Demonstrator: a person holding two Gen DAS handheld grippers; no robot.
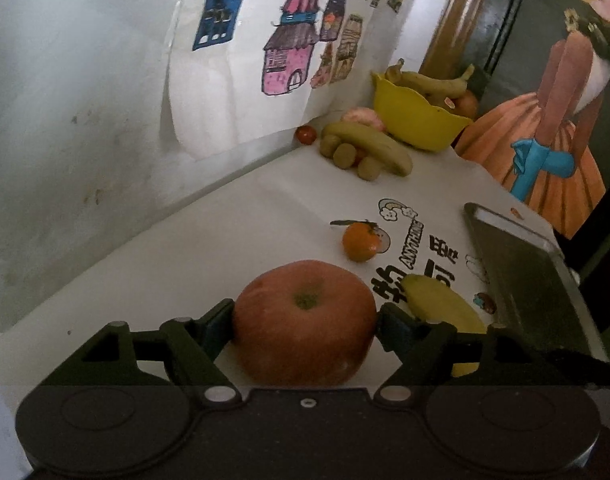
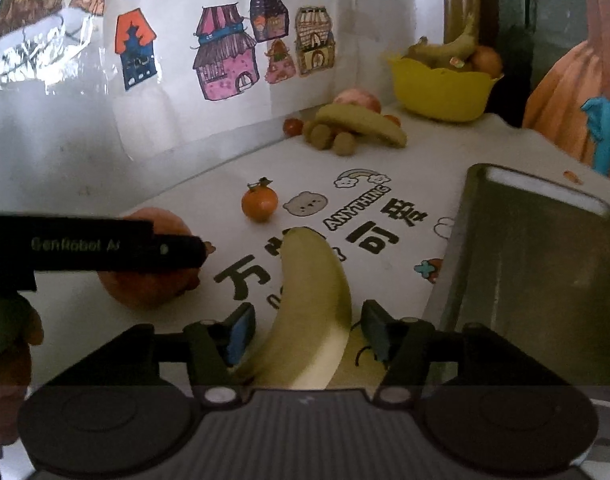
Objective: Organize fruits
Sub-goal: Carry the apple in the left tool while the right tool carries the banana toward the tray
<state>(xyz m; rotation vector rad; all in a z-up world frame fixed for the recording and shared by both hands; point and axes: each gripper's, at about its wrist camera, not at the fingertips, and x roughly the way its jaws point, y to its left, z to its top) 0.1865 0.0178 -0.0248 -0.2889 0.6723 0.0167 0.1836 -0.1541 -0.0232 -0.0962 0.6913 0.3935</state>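
Note:
A large red-orange apple sits on the white table between the fingers of my left gripper; both pads touch its sides. In the right wrist view the same apple lies partly behind the left gripper's black finger. A yellow-green banana lies on the table between the fingers of my right gripper, with gaps on both sides; the jaws are open. The banana also shows in the left wrist view. A small tangerine sits farther out.
A metal tray lies on the right. A yellow bowl with bananas and an orange stands at the back corner. A pile of fruit lies near the wall with drawings.

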